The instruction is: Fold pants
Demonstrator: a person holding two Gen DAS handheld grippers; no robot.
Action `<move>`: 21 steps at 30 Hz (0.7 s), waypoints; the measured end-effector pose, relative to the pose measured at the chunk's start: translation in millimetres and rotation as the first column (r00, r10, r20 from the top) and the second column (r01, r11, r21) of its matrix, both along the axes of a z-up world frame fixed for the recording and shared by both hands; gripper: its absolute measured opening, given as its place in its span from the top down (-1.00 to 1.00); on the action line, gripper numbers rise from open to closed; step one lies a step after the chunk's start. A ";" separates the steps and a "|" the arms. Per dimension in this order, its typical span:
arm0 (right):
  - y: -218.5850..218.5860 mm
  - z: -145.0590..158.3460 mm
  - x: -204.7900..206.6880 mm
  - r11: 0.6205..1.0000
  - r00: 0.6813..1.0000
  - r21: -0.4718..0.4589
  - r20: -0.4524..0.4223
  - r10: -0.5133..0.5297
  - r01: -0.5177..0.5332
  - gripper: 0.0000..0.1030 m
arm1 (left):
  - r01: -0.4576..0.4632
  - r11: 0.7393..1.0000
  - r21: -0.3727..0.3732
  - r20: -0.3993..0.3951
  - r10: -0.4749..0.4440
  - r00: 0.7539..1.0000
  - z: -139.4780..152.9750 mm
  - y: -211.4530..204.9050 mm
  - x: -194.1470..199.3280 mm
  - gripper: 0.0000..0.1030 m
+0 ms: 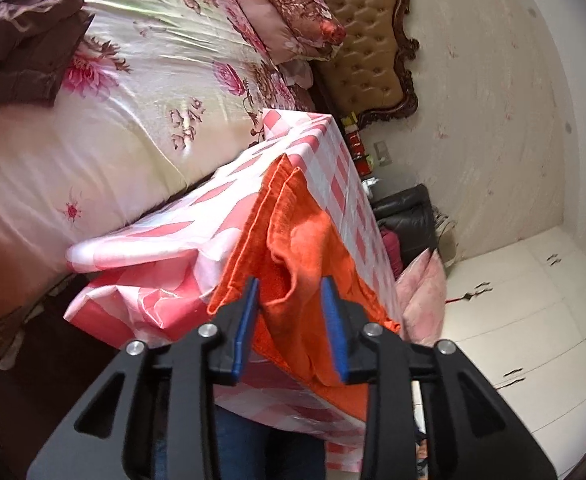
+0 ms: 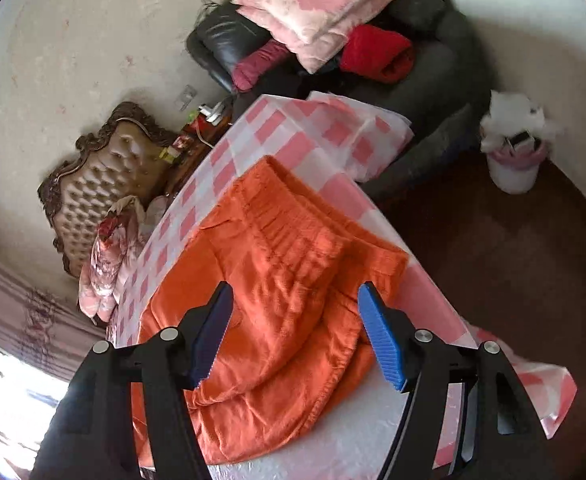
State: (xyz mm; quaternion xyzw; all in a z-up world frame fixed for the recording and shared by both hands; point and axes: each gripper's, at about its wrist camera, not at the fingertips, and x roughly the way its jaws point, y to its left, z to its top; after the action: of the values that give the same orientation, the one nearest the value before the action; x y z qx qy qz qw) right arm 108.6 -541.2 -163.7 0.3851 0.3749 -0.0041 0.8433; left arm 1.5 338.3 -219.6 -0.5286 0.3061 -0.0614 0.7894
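The orange pants [image 2: 277,264] lie folded in layers on a table covered with a pink and white checked cloth [image 2: 293,136]. They also show in the left wrist view [image 1: 301,264], with a raised fold of fabric standing between the open blue pads. My left gripper [image 1: 291,292] is open around that fold, not pinching it. My right gripper [image 2: 293,300] is open and empty, hovering over the near end of the pants, with the elastic waistband at the far end.
A bed with a floral cover [image 1: 125,92] runs beside the table [image 1: 333,148]. A padded headboard [image 2: 105,176] and a cluttered nightstand [image 2: 189,140] stand by the wall. A dark sofa with pink cushions [image 2: 325,4] and a white bin [image 2: 513,160] lie beyond the table.
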 end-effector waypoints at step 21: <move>-2.3 38.7 -15.0 0.995 1.000 0.102 0.029 0.011 -0.014 0.74 | 0.063 0.993 0.102 0.057 -0.069 0.996 68.6 -13.3 7.6 0.79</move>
State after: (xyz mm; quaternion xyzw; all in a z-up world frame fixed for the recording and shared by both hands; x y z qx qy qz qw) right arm 93.6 -543.5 -125.0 0.4256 0.3651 0.0257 0.8276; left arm 9.1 325.0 -151.0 -0.4758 0.3023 -0.0880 0.8213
